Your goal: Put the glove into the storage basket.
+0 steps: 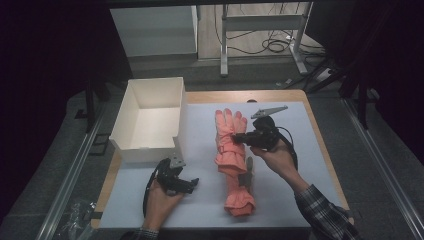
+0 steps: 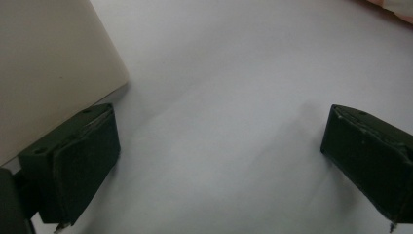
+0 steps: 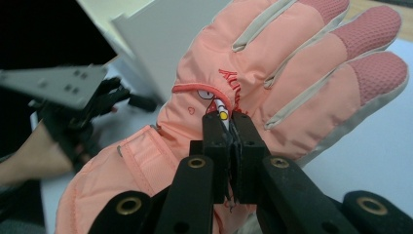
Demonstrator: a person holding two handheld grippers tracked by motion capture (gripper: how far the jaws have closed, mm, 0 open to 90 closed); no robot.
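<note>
Glove (image 3: 292,73), pink/salmon, lies flat on the white mat (image 1: 300,150) at table centre, fingers toward 12 o'clock, cuff toward 6. A second glove (image 1: 239,192) sits just below it, overlapping. My right gripper (image 3: 228,122) is pinched tight on a fold of fabric on the back of the upper glove, jaws fully together on it. Left gripper (image 1: 190,182) rests at approx. 8 o'clock of the gloves, jaws wide apart, nothing between them, bare mat beneath.

Risks, my judgement: grip is on a thin pinch of shell fabric only; on a lift it may slip out, or the glove may swing and drag the lower one along where they overlap. Hold is off-centre, so the cuff end will likely droop.

Surroundings: white box (image 1: 150,120), top open, stands at 10 o'clock of the gloves, near wall just beside the left gripper. That wall is the obstacle if the glove goes in; needs clearance over the rim. Left gripper and hand (image 1: 160,205) sit close to that path.
</note>
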